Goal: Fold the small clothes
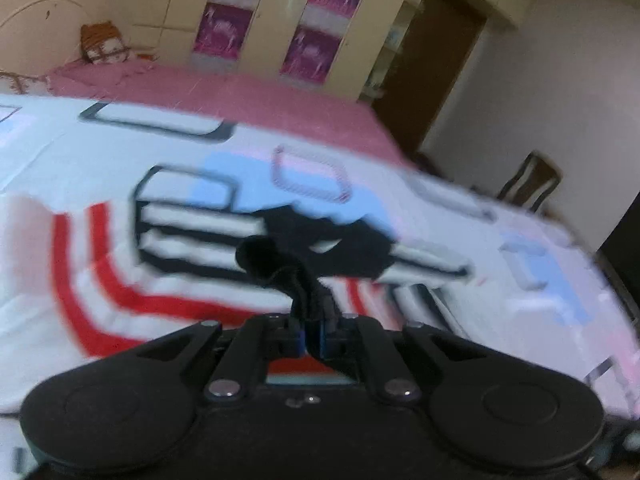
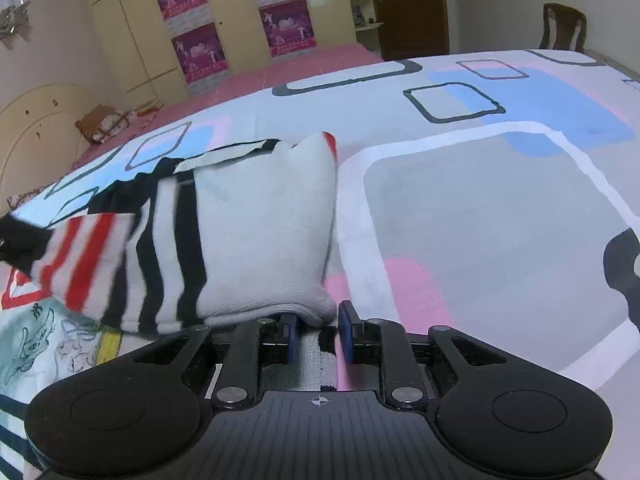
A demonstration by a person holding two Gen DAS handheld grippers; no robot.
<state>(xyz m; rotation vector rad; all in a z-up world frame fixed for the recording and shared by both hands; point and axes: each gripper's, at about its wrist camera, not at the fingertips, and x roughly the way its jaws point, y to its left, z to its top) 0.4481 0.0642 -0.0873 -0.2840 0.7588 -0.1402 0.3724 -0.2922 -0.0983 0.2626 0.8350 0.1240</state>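
Note:
A small white garment with black and red stripes [image 2: 224,236] lies partly folded on the patterned bedsheet [image 2: 480,208]. In the left wrist view, which is blurred by motion, my left gripper [image 1: 314,320] is shut on a black edge of the garment [image 1: 320,244] and holds it lifted above the striped part [image 1: 120,280]. My right gripper [image 2: 318,336] is open, its jaws apart at the garment's near white edge, with striped fabric lying between the fingers [image 2: 348,336]. The left gripper's black tip shows at the far left of the right wrist view [image 2: 16,240].
A printed cartoon cloth [image 2: 40,344] lies at the left under the garment. A pink bedspread [image 1: 240,88] lies beyond the sheet, with a cushion [image 1: 102,44] by the headboard. Wardrobes with pink posters [image 2: 192,52], a door [image 2: 412,4] and a chair [image 2: 564,28] stand behind.

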